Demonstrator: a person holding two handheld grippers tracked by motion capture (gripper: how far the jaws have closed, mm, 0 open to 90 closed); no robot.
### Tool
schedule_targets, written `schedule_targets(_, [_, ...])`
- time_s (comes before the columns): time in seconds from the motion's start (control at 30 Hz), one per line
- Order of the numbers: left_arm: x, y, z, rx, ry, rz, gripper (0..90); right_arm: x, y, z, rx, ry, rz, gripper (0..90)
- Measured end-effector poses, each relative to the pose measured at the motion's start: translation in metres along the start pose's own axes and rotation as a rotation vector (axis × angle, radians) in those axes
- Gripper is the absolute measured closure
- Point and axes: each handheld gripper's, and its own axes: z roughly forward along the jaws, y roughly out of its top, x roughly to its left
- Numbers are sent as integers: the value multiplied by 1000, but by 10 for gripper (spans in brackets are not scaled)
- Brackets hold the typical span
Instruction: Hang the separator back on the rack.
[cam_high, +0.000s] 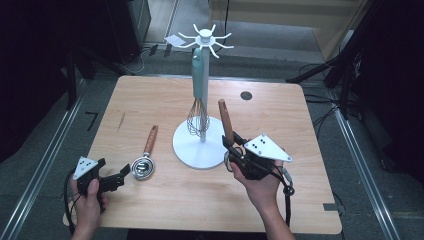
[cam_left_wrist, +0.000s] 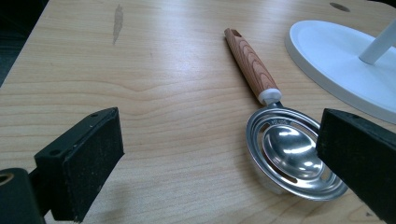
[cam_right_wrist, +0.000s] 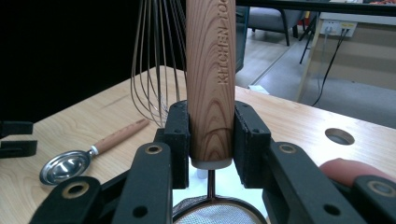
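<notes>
Nearest the bottom edge of the high view, the right gripper (cam_high: 231, 145) has its black foam-padded jaws clamped on a strainer (cam_right_wrist: 211, 70). In the right gripper view the pads squeeze the low end of its round wooden handle, striped reddish grain with stamped lettering, a pale collar under it and a bit of fine mesh in a dark wire rim at the bottom. In the high view that handle sticks up just right of centre.

At lower left, the left gripper (cam_high: 120, 175) has its jaws wide apart around nothing, blocky matte pads framing a shiny steel spoon (cam_left_wrist: 292, 158) with slots round its bowl and a matching wood handle. It lies flat on the pale wooden table (cam_high: 150, 95), its bowl close by the right-hand pad.

Further back, mid-frame, a white stand (cam_high: 197, 147) with a flat round base, a slim pole and curly hooks on top carries a wire whisk (cam_high: 198, 117) with a pale green handle.
</notes>
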Motion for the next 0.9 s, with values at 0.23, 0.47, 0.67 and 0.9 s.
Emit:
schedule_targets(0.23, [0,0,0,3,4,2,16,2,10,0,-15,3,4,716])
schedule_targets(0.47, [-1,0,0,6,7,6,16,3,19,1,-29,-15,0,716])
schedule_targets(0.67, [-1,0,1,3,8,8,16,7,31,-1,-53,-9,-23,717])
schedule_targets(0.9, [-1,0,1,4,7,7,16,9,42,-2,-85,-17,-31,717])
